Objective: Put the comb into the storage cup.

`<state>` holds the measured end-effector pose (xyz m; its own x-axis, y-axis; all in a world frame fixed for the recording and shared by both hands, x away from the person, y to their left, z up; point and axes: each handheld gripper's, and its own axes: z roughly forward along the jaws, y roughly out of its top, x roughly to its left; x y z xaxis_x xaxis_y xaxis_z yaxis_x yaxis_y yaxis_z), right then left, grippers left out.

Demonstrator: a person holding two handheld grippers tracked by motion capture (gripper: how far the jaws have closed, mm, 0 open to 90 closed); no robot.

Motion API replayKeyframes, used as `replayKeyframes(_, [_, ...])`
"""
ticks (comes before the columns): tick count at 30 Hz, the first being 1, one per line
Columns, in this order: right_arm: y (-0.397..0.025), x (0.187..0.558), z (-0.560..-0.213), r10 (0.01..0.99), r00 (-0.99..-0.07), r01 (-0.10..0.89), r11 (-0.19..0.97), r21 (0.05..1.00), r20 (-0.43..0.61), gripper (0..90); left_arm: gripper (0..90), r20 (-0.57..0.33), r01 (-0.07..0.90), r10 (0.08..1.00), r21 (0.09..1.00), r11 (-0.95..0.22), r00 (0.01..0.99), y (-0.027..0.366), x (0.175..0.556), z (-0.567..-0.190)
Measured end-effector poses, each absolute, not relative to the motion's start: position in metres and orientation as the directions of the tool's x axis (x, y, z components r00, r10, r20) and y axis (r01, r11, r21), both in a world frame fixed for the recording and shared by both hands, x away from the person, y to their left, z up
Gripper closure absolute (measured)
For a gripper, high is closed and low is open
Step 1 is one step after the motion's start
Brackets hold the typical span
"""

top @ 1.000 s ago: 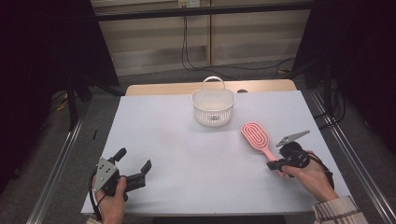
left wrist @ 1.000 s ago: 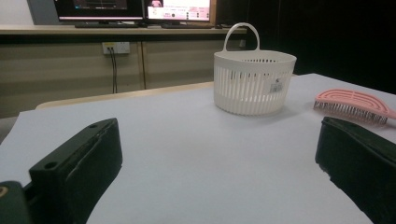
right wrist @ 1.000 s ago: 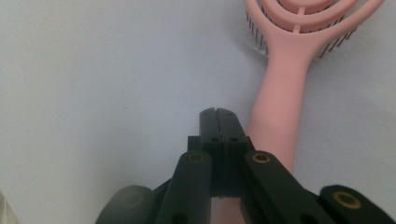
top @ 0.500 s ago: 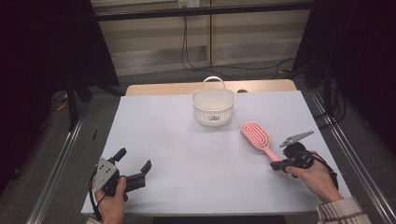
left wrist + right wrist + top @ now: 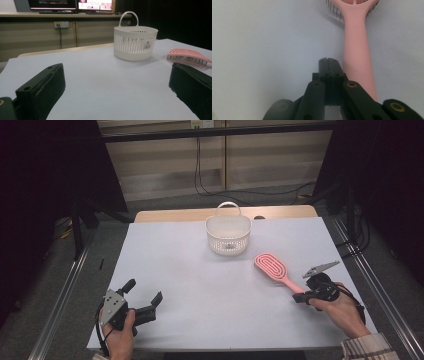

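I have the right gripper (image 5: pixel 329 60) low on the table (image 5: pixel 200 285), its fingers pressed together on nothing, just beside the handle of the pink plastic vented hairbrush (image 5: pixel 276 271). The hairbrush lies flat, bristles down, near the white slotted plastic basket with a loop handle (image 5: pixel 228 234) toward the far edge. My left gripper (image 5: pixel 146 304) rests at the near left, fingers wide apart. I judge this the approach to a pick: next I must part the right fingers and shift them over the handle.

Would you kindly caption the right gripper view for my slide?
Shut hand-held gripper resting beside the pink hairbrush handle on the white table.
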<state>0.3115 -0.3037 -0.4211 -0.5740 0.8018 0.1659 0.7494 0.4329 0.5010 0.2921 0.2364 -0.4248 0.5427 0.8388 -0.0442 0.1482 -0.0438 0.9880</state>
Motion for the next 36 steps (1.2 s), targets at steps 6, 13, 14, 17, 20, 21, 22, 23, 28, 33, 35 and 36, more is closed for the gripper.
replayKeyframes(6, [-0.301,0.312,-0.42,0.791,-0.589,0.735,0.439,0.517,0.165,90.0,0.7,-0.04,0.147,0.84,0.988,-0.048,0.541,0.237,0.292,-0.425])
replayKeyframes(13, [-0.298,0.312,-0.416,0.785,-0.599,0.71,0.429,0.558,0.159,90.0,0.7,-0.039,0.146,0.837,0.988,-0.049,0.546,0.236,0.292,-0.425])
replayKeyframes(14, [-0.297,0.312,-0.414,0.783,-0.6,0.708,0.426,0.563,0.162,90.0,0.7,-0.038,0.146,0.84,0.988,-0.049,0.542,0.236,0.292,-0.425])
replayKeyframes(17, [-0.296,0.312,-0.411,0.775,-0.614,0.686,0.428,0.588,0.152,90.0,0.7,-0.038,0.145,0.84,0.988,-0.048,0.542,0.237,0.293,-0.425])
replayKeyframes(20, [-0.294,0.312,-0.409,0.768,-0.623,0.662,0.417,0.623,0.149,88.4,0.7,-0.034,0.144,0.84,0.988,-0.053,0.541,0.238,0.292,-0.424])
replayKeyframes(21, [-0.294,0.312,-0.408,0.769,-0.623,0.654,0.411,0.636,0.144,86.5,0.7,-0.036,0.145,0.84,0.988,-0.051,0.542,0.237,0.292,-0.424])
replayKeyframes(22, [-0.295,0.312,-0.406,0.768,-0.621,0.648,0.391,0.653,0.157,81.3,0.7,-0.036,0.147,0.837,0.988,-0.054,0.546,0.238,0.292,-0.424])
replayKeyframes(23, [-0.295,0.312,-0.406,0.768,-0.621,0.648,0.391,0.653,0.157,81.3,0.7,-0.04,0.148,0.838,0.988,-0.049,0.545,0.238,0.292,-0.424])
replayKeyframes(28, [-0.297,0.311,-0.402,0.772,-0.615,0.628,0.357,0.692,0.16,64.4,0.7,-0.044,0.145,0.845,0.989,-0.039,0.533,0.24,0.293,-0.424])
replayKeyframes(33, [-0.297,0.313,-0.398,0.783,-0.607,0.606,0.345,0.717,0.136,30.3,0.7,-0.057,0.146,0.841,0.989,-0.026,0.538,0.241,0.292,-0.423])
replayKeyframes(35, [-0.296,0.313,-0.397,0.786,-0.603,0.605,0.338,0.721,0.137,24.2,0.7,-0.053,0.145,0.84,0.989,-0.031,0.54,0.241,0.292,-0.423])
replayKeyframes(36, [-0.295,0.314,-0.396,0.786,-0.604,0.597,0.333,0.73,0.135,10.5,0.7,-0.052,0.142,0.839,0.989,-0.031,0.542,0.241,0.292,-0.422])
